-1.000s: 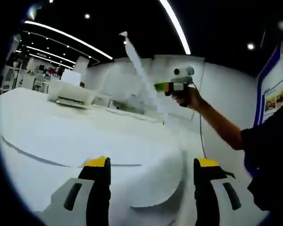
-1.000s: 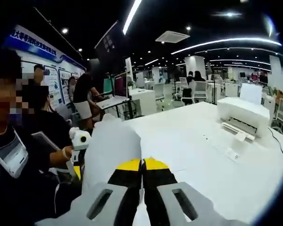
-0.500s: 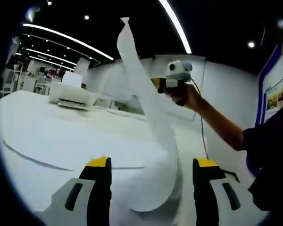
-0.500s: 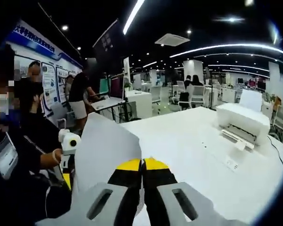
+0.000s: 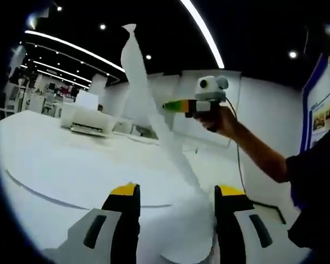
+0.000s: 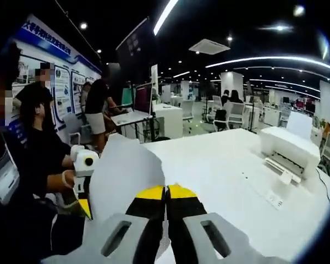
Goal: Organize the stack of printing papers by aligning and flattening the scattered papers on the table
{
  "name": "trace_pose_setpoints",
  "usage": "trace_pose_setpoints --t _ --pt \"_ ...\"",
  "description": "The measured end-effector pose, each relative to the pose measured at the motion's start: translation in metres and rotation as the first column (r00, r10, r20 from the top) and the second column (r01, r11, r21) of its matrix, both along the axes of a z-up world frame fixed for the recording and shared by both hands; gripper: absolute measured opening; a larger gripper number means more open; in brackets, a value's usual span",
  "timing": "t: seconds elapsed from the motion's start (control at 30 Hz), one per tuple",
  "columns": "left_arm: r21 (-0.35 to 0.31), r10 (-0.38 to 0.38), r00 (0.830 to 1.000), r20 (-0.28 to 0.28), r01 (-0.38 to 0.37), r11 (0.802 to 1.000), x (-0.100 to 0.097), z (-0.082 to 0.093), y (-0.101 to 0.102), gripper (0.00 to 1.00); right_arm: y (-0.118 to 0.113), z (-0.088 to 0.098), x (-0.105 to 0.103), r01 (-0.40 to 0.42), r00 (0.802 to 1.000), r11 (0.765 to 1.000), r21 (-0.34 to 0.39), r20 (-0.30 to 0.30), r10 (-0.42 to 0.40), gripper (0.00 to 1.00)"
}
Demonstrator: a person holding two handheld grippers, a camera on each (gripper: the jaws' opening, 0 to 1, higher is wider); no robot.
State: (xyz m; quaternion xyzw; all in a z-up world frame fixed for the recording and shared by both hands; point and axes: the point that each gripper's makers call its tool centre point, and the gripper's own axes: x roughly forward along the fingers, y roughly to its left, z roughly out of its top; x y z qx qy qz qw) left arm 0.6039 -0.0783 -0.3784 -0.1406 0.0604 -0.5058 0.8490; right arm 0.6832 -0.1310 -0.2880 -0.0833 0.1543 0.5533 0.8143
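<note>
Your right gripper had its jaws pressed together on the edge of a sheet of printing paper, which rose just left of centre in the right gripper view, its top edge ragged against the room behind. In the left gripper view that same sheet ran as a thin curved ribbon from the upper middle of the frame down to the lower centre, where its broad end sagged onto the white table between your left gripper and its wide-apart jaws, which held nothing. The right gripper showed there at centre right, in your hand. The sheet looked light and limp — it bowed under its own weight, so I judged it would flutter, fold and crease easily, and would slide readily on the smooth tabletop. A pinch at one edge let the rest swing; a second hold near the free lower end with the open left jaws seemed the surer way to lay it flat. A white printer sat at the right of the right gripper view, well apart from the sheet.
</note>
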Motion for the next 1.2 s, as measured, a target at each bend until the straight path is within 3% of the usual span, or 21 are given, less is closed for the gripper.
trace_pose_setpoints --t 0.1,0.33,0.53,0.87,1.07,1.13,1.2 --pt "-0.019 -0.015 0.999 0.028 0.015 1.0 -0.003 0.005 0.0 0.36 0.0 0.0 -0.001 0.004 1.0 1.0 -0.007 0.007 -0.004 0.0" --pt "-0.049 0.001 1.0 0.017 0.0 0.999 0.0 0.008 0.003 0.33 -0.002 0.0 0.0 -0.006 1.0 1.0 -0.004 0.011 0.006 0.0" --pt "-0.126 -0.013 0.999 -0.045 0.007 0.992 0.001 0.013 0.005 0.26 0.002 0.003 -0.008 -0.028 0.999 1.0 0.009 0.026 0.028 0.0" --pt "-0.135 -0.021 0.998 -0.055 0.013 0.991 0.0 0.014 0.005 0.12 -0.002 0.004 -0.006 -0.028 0.999 0.999 0.019 0.02 0.028 0.0" --pt "-0.155 -0.026 0.997 -0.067 0.015 0.988 -0.001 0.018 0.005 0.1 -0.005 0.006 -0.006 -0.03 0.999 0.999 0.034 0.023 0.03 0.0" --pt "-0.188 -0.034 0.996 -0.082 0.018 0.982 -0.002 0.021 0.005 0.06 -0.006 0.009 -0.008 -0.039 0.999 0.997 0.06 0.037 0.037 0.0" --pt "-0.21 -0.046 0.995 -0.093 0.026 0.977 -0.003 0.024 0.006 0.06 -0.009 0.015 -0.007 -0.05 0.995 0.995 0.088 0.088 0.042 0.01"
